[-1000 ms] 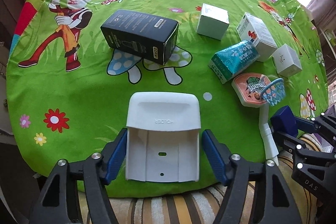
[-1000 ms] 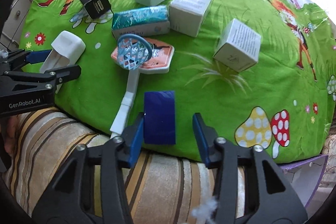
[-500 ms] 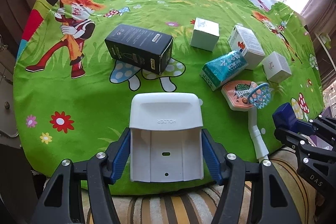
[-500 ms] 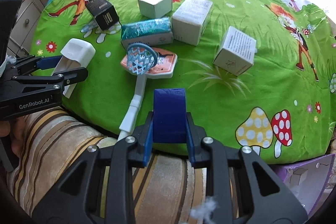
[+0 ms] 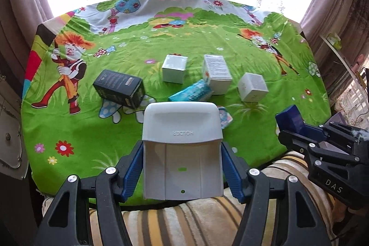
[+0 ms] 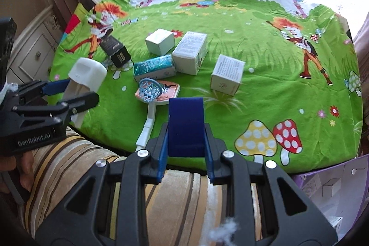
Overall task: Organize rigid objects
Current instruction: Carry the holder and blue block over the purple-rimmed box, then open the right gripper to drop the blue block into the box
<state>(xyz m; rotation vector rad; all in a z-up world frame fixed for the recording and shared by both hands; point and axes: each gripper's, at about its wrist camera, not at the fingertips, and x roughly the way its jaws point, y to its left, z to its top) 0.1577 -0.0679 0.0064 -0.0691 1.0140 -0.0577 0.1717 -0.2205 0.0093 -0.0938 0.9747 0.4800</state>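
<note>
My left gripper [image 5: 182, 153] is shut on a white plastic holder [image 5: 182, 126], lifted above the near edge of the green cartoon tablecloth [image 5: 69, 121]. My right gripper [image 6: 185, 137] is shut on a dark blue block [image 6: 185, 117], also held off the cloth. In the right wrist view the left gripper [image 6: 69, 93] and the holder [image 6: 87, 72] show at the left. On the cloth lie a black box [image 5: 120, 88], a white cube box [image 5: 174, 68], a printed white box [image 5: 216, 73], a small white box [image 5: 252, 87], a teal tissue pack [image 5: 191, 92] and a toy basketball hoop [image 6: 156, 89].
A striped cushion [image 6: 80, 165] runs along the table's near edge under both grippers. An open purple-edged carton [image 6: 327, 183] sits low at the right. A white cabinet [image 6: 34, 50] stands at the left, with curtains and a bright window behind the table.
The right jaws closed on the blue block. Both grippers then rose and drew back from the cloth, carrying the holder and the block, so the table looks farther away.
</note>
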